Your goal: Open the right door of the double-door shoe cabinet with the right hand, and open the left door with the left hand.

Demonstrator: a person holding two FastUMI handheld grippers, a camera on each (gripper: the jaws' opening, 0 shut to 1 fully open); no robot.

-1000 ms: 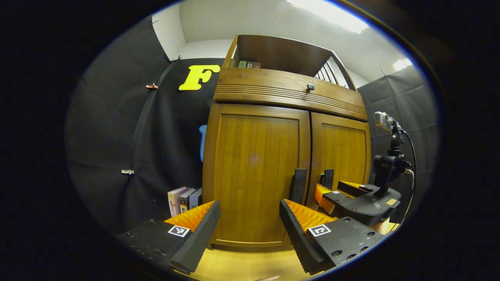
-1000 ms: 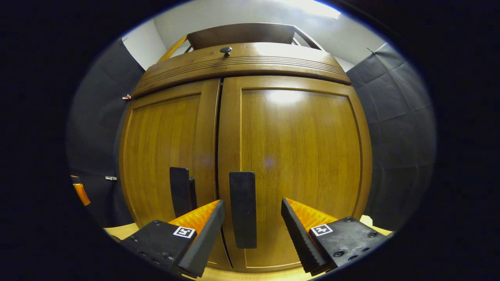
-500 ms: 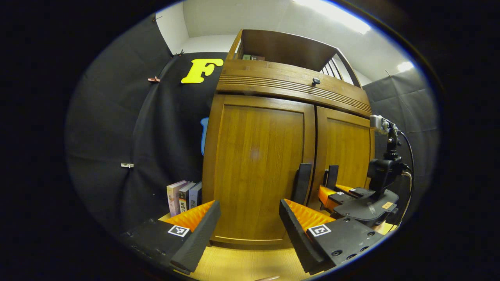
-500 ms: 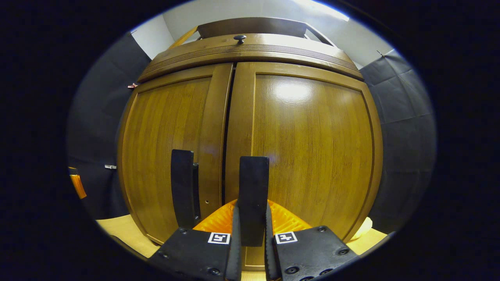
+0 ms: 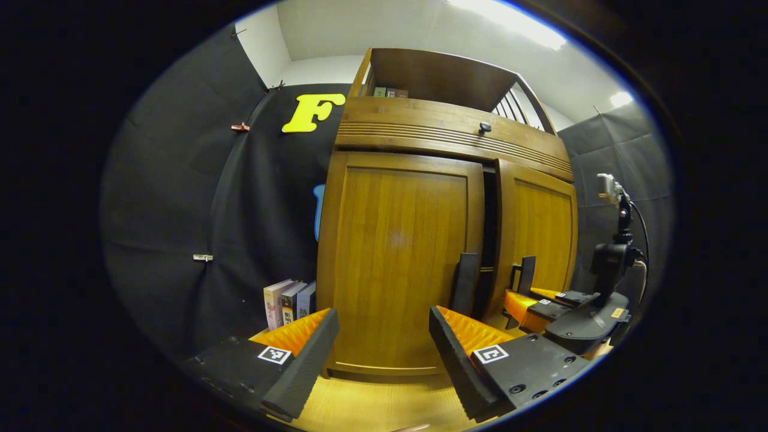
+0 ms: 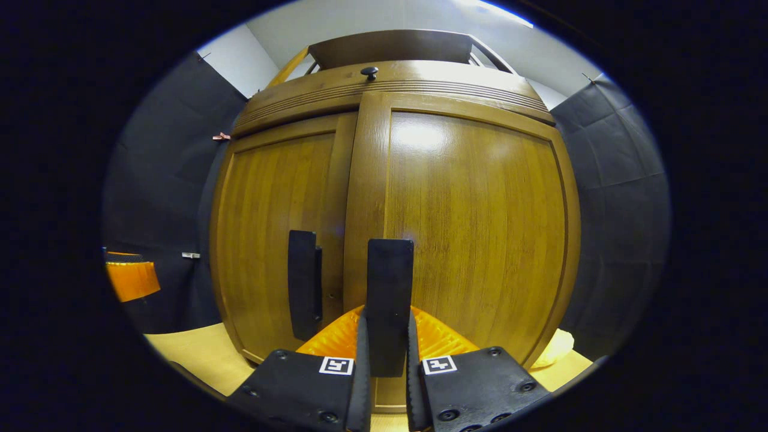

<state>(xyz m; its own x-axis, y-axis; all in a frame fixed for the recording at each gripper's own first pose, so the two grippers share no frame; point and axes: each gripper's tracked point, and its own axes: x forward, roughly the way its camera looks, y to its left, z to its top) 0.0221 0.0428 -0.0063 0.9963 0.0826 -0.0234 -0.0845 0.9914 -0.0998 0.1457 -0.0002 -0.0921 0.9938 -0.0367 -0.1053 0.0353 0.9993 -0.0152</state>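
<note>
Black cloth walls the booth around the shoe cabinet [image 5: 444,144] on its tabletop [image 5: 372,408]. The right gripper [image 6: 385,360] has its jaws clenched on the right door's handle [image 6: 390,300], and the right door [image 5: 537,228] stands slightly ajar, a dark gap showing. Next, I'd say: swing it wide. The left gripper [image 5: 378,342] hovers, jaws released and wide, short of the left door's handle [image 5: 465,282].

Black cloth [image 5: 174,198] hangs as the booth's wall left of the wooden cabinet [image 5: 396,252], held by small clips [image 5: 240,127], and more of it hangs to the cabinet's right [image 6: 618,198]. Above the cabinet are a white wall [image 5: 312,63] and a white ceiling with a bright light strip [image 5: 510,21]. A few books [image 5: 289,301] stand upright just beside the cabinet's lower left corner, on the pale wooden surface [image 5: 372,408] under the cabinet.
</note>
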